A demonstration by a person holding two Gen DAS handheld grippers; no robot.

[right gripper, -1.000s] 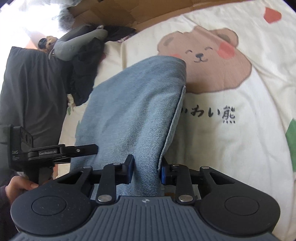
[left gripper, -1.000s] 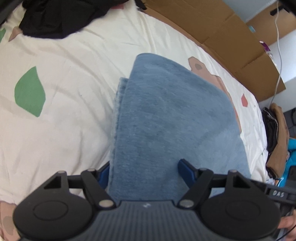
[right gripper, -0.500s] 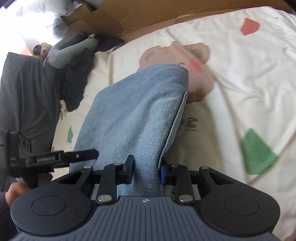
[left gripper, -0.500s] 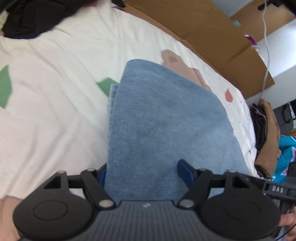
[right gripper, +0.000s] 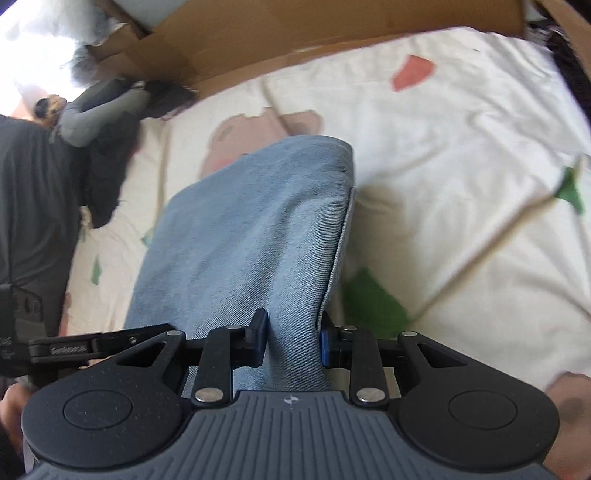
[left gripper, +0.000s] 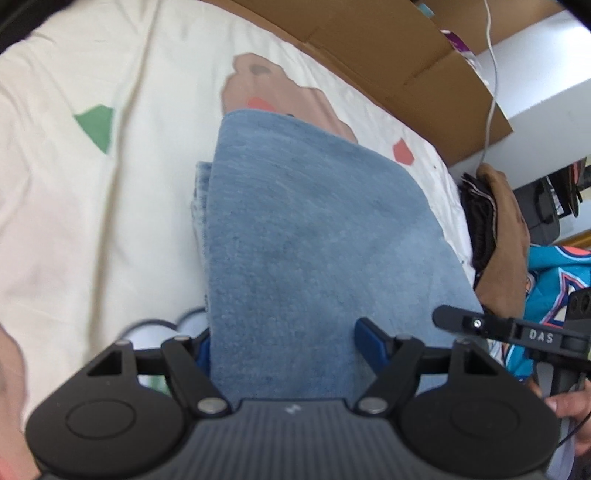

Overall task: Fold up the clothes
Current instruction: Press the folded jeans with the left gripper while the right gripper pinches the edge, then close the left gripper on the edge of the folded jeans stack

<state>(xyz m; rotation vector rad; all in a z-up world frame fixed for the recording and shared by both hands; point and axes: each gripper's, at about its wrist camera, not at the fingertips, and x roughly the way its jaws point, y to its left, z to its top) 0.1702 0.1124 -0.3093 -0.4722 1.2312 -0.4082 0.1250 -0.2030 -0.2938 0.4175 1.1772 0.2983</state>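
A folded pair of light blue denim jeans is held up over a bed covered by a cream sheet printed with a brown bear and green and red shapes. The left tongs have blue-padded fingers set wide on either side of a broad fold of the denim, which fills the space between them and runs away from the camera to a rounded far edge. The right tongs are closed tight on a narrower bunch of the same jeans, the cloth pinched between the two pads with a stitched hem running along its right edge. In the right wrist view the other black tool reaches in from the lower left. Behind the bed stands flattened brown cardboard. A heap of dark clothes lies at the far left of the sheet, beside a grey padded garment. In the left wrist view, a tan and black pile of clothing sits at the bed's right edge, next to a teal printed fabric.
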